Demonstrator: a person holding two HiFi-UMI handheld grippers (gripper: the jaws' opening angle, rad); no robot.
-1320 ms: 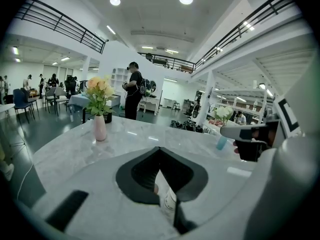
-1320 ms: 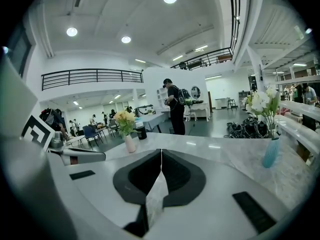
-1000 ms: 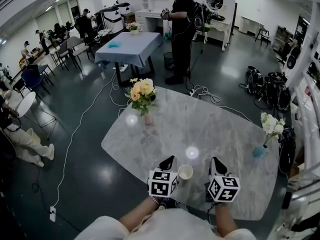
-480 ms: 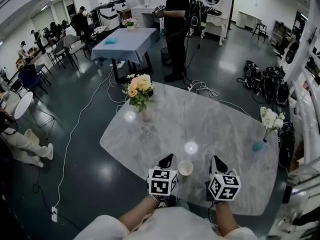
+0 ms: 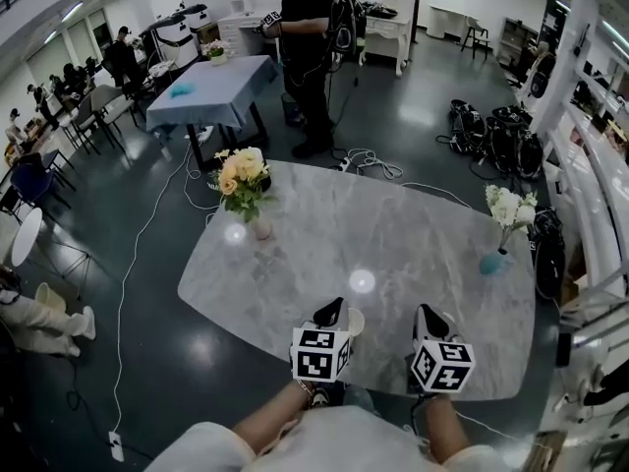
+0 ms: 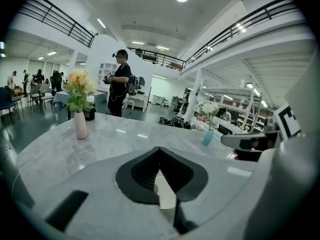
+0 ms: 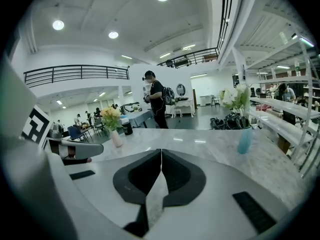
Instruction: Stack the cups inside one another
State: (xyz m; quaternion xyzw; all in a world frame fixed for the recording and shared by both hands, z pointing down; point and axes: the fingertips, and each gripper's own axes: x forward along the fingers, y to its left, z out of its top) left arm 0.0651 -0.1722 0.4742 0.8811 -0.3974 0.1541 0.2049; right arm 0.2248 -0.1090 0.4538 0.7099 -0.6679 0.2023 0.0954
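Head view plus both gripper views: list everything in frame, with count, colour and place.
marble table: 1, grey, centre
cup: 1 visible, cream, near edge of the marble table, partly behind the left gripper's tip
pink vase: 1, yellow flowers, table's left
blue vase: 1, white flowers, table's right
cloth-covered table: 1, blue, far left
standing person: 1, dark clothes, beyond the marble table
other people: several, far left
bags: several, black, floor at far right
left gripper: jaws together, cup just ahead
right gripper: jaws together, nothing between them
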